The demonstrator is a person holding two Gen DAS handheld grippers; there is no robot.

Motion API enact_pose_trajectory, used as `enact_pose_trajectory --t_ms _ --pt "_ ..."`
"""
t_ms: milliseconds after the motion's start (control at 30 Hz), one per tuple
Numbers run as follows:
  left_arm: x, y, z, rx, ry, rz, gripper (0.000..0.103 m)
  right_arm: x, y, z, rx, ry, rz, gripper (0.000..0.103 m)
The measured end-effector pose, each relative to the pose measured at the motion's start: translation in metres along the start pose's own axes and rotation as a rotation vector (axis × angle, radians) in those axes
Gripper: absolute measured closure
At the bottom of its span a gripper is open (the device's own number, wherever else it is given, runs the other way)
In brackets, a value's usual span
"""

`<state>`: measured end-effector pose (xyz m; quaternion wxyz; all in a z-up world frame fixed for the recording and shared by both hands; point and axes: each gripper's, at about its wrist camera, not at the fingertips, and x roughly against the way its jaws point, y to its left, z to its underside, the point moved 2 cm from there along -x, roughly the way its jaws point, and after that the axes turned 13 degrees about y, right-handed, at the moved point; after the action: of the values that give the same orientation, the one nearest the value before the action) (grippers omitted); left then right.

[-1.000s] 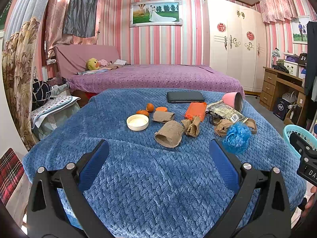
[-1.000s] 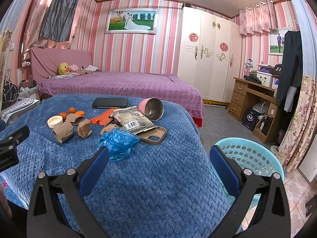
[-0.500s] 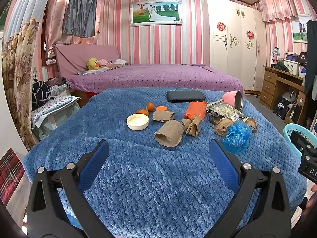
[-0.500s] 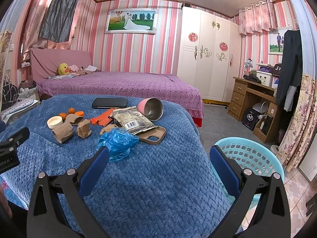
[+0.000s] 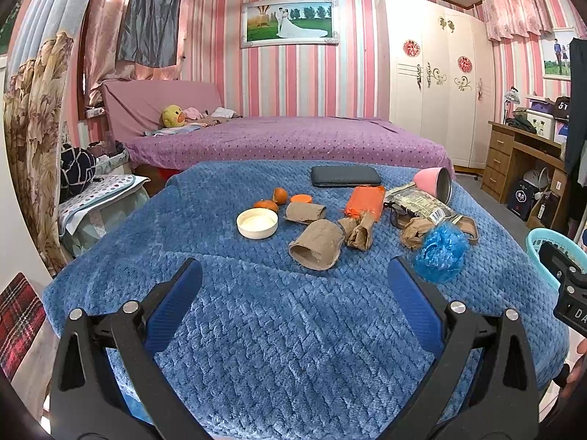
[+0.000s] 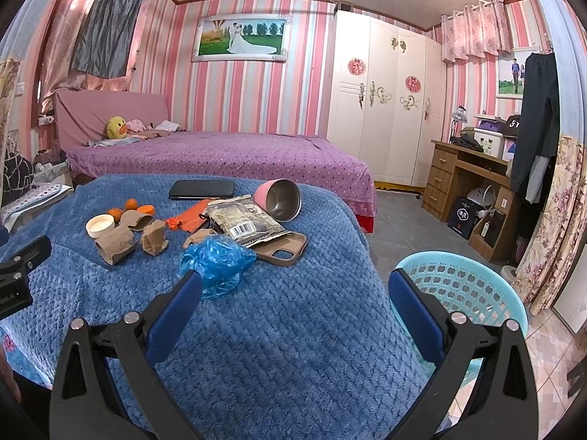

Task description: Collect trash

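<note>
Between the spread jaws of the left gripper (image 5: 294, 281) lies only blue blanket (image 5: 279, 330), and the same holds for the right gripper (image 6: 294, 291), whose jaws also stand wide apart and hold nothing. Compared with the views a second and half a second ago, almost nothing has changed: both grippers hang at the near edge of the worktop in the same pose, with at most a slight drift of the right one, and no item has moved. That suggests the collecting has not begun and the person is pausing before a first reach. Nearest the right gripper is the crumpled blue bag (image 6: 216, 262), just beyond its left fingertip, touching the brown phone case (image 6: 282, 249). Further out lie the torn cardboard tubes (image 5: 317, 244), a brown paper scrap (image 5: 412, 233), the foil packet (image 6: 245, 220) and an orange wrapper (image 5: 365, 201), all likely trash. Mixed among them are things probably to be left: a white lid (image 5: 256, 223), small oranges (image 5: 273, 200), a dark phone (image 5: 345, 176) and a tipped pink cup (image 6: 280, 200). A turquoise basket (image 6: 473, 286) stands on the floor beside the worktop, on the right, the likely bin; the bag looks the easiest first pick.
</note>
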<state>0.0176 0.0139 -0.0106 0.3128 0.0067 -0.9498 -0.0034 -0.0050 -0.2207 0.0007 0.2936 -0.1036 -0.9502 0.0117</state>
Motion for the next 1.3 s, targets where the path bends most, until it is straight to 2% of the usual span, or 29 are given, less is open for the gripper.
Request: enact_pose_trajectory --t_ms 533,700,800,967,1100,1233,1300 --pt "-0.014 0.026 -0.010 0.010 0.050 -0.027 0.005 -0.019 0.003 -0.009 -0.029 0.032 -0.006 0.004" --pt "-0.028 0.023 -0.024 -0.009 0.078 -0.024 0.005 -0.032 0.005 -0.031 -0.018 0.032 -0.020 0.004" --pt "-0.040 0.019 -0.038 -0.020 0.082 -0.027 0.005 -0.039 0.008 -0.046 -0.001 0.013 0.000 0.004" --pt "-0.056 0.017 -0.061 0.001 0.082 -0.018 0.005 -0.067 0.014 -0.070 -0.019 0.050 -0.030 0.004" --pt "-0.078 0.017 -0.062 0.023 0.118 0.000 0.005 -0.088 0.017 -0.067 -0.019 0.061 -0.047 0.004" --pt "-0.098 0.009 -0.051 -0.029 0.155 -0.018 0.005 -0.106 0.010 -0.056 -0.044 0.114 -0.093 0.004" --pt "-0.103 0.008 -0.052 -0.028 0.161 -0.009 0.005 -0.109 0.008 -0.054 -0.047 0.122 -0.087 0.004"
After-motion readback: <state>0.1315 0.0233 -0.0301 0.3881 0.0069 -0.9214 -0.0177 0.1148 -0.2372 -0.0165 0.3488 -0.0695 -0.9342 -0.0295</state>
